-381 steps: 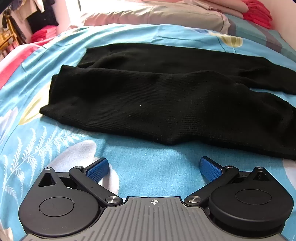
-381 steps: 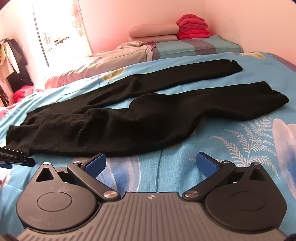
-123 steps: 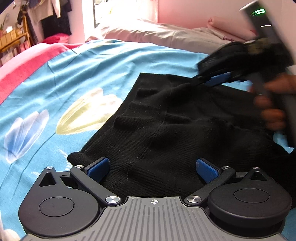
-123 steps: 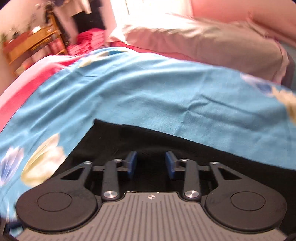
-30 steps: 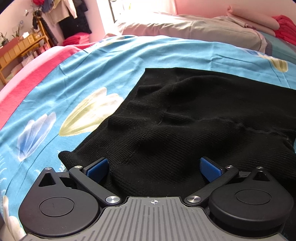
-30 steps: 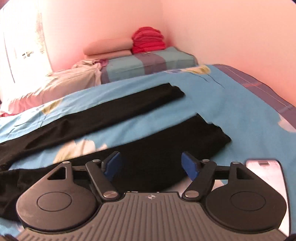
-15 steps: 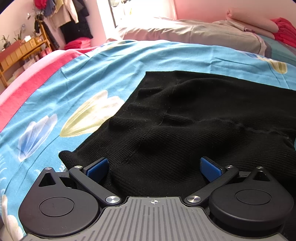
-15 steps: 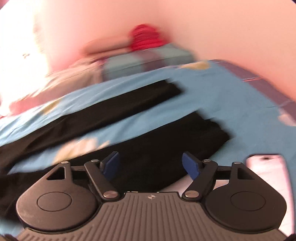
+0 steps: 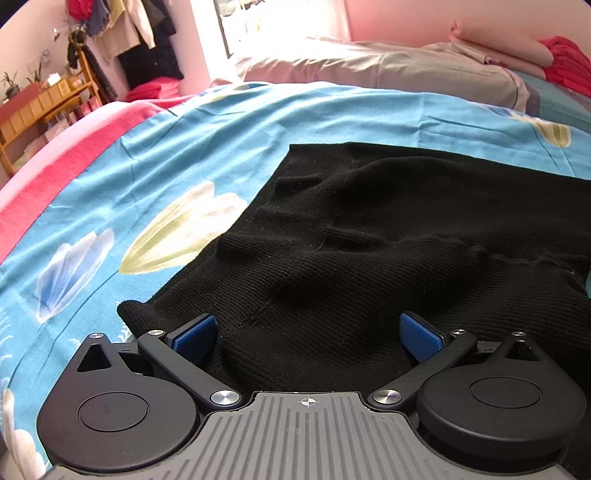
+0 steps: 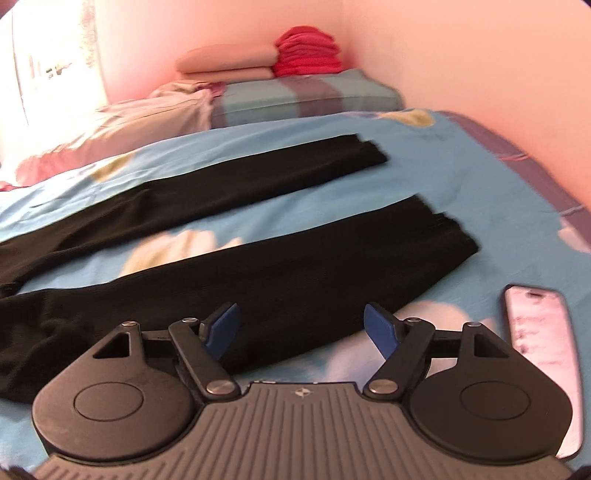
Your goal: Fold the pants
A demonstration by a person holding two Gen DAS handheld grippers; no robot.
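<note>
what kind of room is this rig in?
Most likely a home bedroom: black knit pants lie on a bed with a blue floral sheet, a beige pillow at its head, and clothes hanging by the wall.

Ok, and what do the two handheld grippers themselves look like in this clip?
Both look identical. The left gripper and right gripper each have blue pads on black link arms with silver pivot screws, two round black housings with triangular cut-outs, and a ribbed grey body bearing a small crosshair mark. No cables, sleeves or hands show.
</note>
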